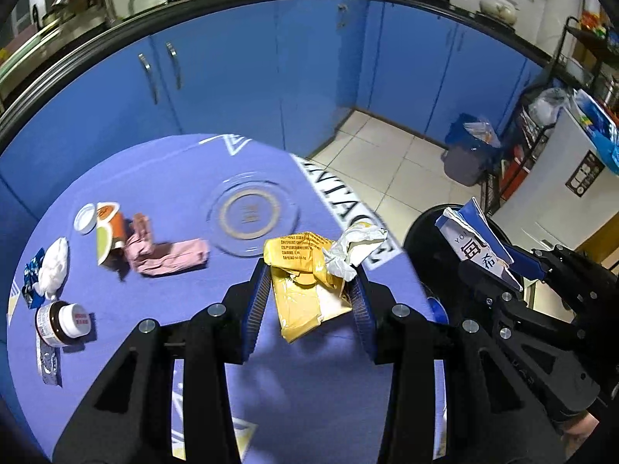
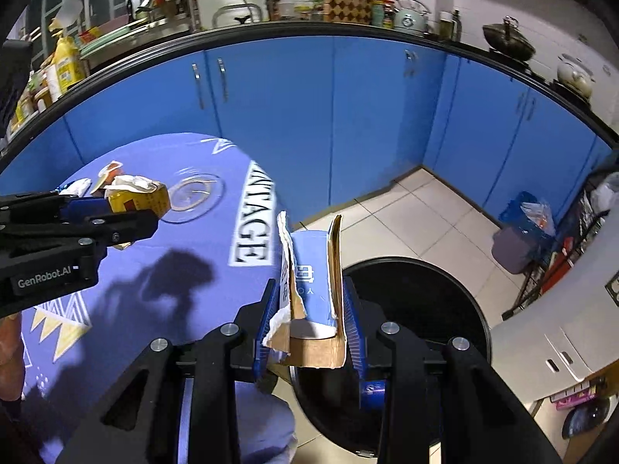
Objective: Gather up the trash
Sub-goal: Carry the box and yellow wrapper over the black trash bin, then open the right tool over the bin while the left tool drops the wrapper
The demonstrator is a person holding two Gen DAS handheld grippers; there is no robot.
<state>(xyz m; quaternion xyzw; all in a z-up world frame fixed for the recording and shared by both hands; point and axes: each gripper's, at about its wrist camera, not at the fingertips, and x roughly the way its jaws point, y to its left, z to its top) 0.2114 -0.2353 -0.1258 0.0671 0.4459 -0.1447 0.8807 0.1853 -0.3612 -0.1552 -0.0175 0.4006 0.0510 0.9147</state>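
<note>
With the right gripper (image 2: 309, 321) clamping the torn blue carton (image 2: 313, 270) above the black bin (image 2: 445, 290), we release there; left gripper (image 1: 309, 294) grips the yellow wrapper (image 1: 301, 290) beside it.

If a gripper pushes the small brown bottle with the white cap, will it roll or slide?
The brown bottle lies on its side on the purple tablecloth, so it would probably roll. It looks small, likely light. If it is glass, a fall might break it.
</note>
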